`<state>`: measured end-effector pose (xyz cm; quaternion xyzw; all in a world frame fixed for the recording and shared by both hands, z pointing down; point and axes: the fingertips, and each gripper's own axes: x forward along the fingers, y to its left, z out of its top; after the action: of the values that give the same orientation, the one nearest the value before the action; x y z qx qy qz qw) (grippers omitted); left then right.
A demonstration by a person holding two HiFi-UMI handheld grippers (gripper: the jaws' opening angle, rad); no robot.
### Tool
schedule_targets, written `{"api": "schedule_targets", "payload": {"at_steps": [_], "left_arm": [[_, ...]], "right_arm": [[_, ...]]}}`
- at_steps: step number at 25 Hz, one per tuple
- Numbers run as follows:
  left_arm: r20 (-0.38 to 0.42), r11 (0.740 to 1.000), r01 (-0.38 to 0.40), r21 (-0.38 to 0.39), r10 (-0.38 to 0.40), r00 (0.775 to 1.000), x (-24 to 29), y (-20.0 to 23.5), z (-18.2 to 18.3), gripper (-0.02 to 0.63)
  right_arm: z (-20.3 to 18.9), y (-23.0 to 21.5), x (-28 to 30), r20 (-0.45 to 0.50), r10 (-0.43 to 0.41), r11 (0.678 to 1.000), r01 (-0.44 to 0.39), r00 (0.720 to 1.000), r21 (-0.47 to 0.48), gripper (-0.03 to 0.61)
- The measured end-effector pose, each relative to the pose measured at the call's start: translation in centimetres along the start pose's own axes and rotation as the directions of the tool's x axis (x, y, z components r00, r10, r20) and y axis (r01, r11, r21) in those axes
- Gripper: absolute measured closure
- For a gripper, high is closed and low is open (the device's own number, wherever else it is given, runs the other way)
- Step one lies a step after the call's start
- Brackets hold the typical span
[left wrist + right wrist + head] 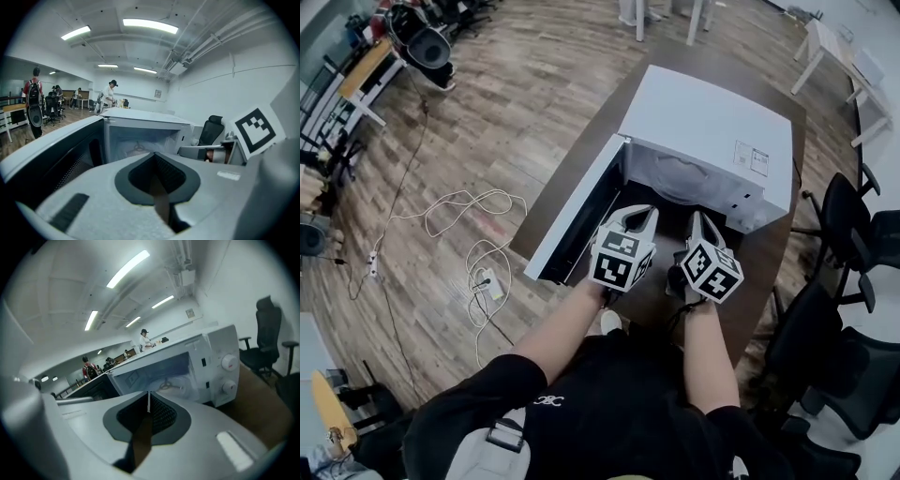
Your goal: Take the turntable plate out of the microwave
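The plate point(177, 386) lies flat on the floor of the microwave point(703, 131), deep inside the cavity, with the three-armed roller ring showing through the glass. The door point(572, 220) hangs open at the microwave's left side, so the mouth is free for you.

You are at the reach-in, and I judge that neither pair of tongs is ready for it. The left tongs point(154, 154) are closed tip to tip with nothing between them. The right tongs point(148, 399) are narrow, with only a sliver of light between the tips, and are empty as well. Spread both pairs wide before you cross the microwave's front edge. Then bring one pair to each side of the plate's rim. Glass is probably slick and heavy for its grip, so bite well onto the rim and not just its lip. Lift straight off the ring before drawing back, and keep the plate level past the sill. Mind the door beside your left forearm.

Your forearms run forward side by side from your chest. Both tongs are just outside the microwave's mouth, over the table point(761, 267) in front of it, aimed into the cavity and dipped slightly downward. The right pair is turned a little off level.
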<state>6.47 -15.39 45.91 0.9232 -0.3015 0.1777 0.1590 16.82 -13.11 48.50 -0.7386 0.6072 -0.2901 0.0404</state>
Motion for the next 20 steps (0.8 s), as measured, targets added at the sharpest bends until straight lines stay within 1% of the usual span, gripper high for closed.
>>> {"api": "schedule_targets", "payload": {"at_steps": [1,2,3,4,5,7,9,11,12,15,17,20], "left_arm": [[-0.007,1.0,0.003,0.0,-0.003,1.0,0.3,0.0,-0.2,0.606],[-0.014,1.0,0.004,0.0,-0.004,1.0,0.6,0.1,-0.4,0.606],[-0.019,1.0,0.003,0.0,-0.003,1.0,0.9,0.2,-0.6,0.606],[-0.023,1.0,0.001,-0.002,-0.001,1.0,1.2,0.4,-0.7,0.606],[-0.028,1.0,-0.001,-0.003,0.001,1.0,1.5,0.5,-0.7,0.606],[-0.038,1.0,-0.003,0.0,0.003,0.999,2.0,0.9,-0.9,0.606],[-0.045,1.0,-0.01,-0.002,0.01,0.999,2.5,1.4,-1.1,0.606],[-0.051,1.0,-0.024,-0.013,0.024,0.998,2.8,2.1,-1.4,0.606],[-0.053,0.999,-0.032,-0.018,0.031,0.998,3.0,2.4,-1.6,0.606],[-0.057,0.999,-0.044,-0.03,0.043,0.997,3.3,3.1,-2.0,0.606],[-0.062,0.998,-0.047,-0.034,0.045,0.997,3.3,3.4,-2.4,0.606],[-0.067,0.997,-0.053,-0.048,0.05,0.997,3.5,3.9,-3.0,0.606]], "right_arm": [[-0.4,-0.2,0.6,-0.012,0.029,0.997,-0.028,1.0,0.074,0.549],[-0.9,-0.4,1.2,-0.019,0.065,0.985,-0.061,0.998,0.161,0.541],[-1.3,-0.6,1.9,-0.018,0.105,0.962,-0.097,0.994,0.255,0.532],[-1.7,-0.8,2.6,-0.01,0.142,0.929,-0.13,0.99,0.347,0.526],[-1.9,-1.0,3.4,0.005,0.174,0.887,-0.158,0.985,0.433,0.515],[-2.3,-1.2,4.7,0.046,0.226,0.79,-0.211,0.973,0.576,0.506],[-2.6,-1.4,6.0,0.089,0.265,0.687,-0.253,0.96,0.681,0.494],[-3.5,-1.7,7.2,0.112,0.285,0.598,-0.268,0.952,0.755,0.471],[-4.2,-2.0,7.8,0.116,0.285,0.562,-0.264,0.951,0.784,0.457],[-6.5,-3.4,9.3,0.112,0.266,0.473,-0.23,0.958,0.85,0.431],[-7.7,-4.1,10.4,0.107,0.248,0.436,-0.21,0.963,0.875,0.413],[-8.7,-4.5,11.8,0.105,0.233,0.405,-0.194,0.967,0.894,0.391]]}}
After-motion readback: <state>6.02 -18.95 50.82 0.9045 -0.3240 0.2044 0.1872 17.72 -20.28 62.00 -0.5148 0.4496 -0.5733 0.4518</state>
